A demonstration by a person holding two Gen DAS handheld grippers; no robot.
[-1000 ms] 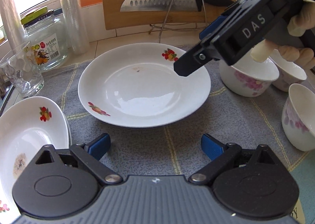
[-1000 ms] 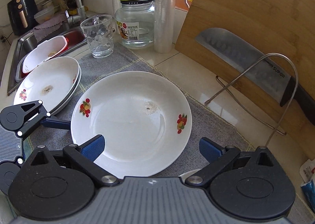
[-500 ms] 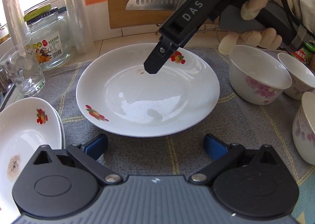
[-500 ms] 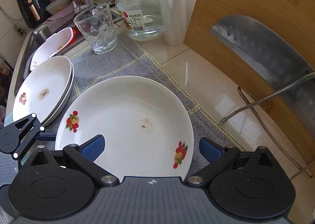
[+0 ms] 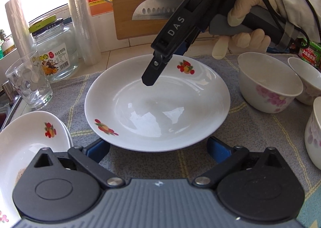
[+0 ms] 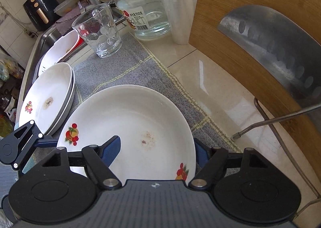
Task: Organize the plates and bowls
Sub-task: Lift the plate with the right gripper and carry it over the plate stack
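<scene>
Now my right hand-held gripper (image 6: 156, 150) has just been closing astride the plate (image 6: 128, 119) rim at five o'clock, one pad inside, one outside, contact unclear. My left hand-held gripper (image 5: 158, 147) stays spread at its six o'clock edge on the cloth (image 5: 250, 127).

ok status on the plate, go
left claw open, near rim of plate. right claw just closing astride far rim, not gripping yet. bowl close beside plate.
</scene>
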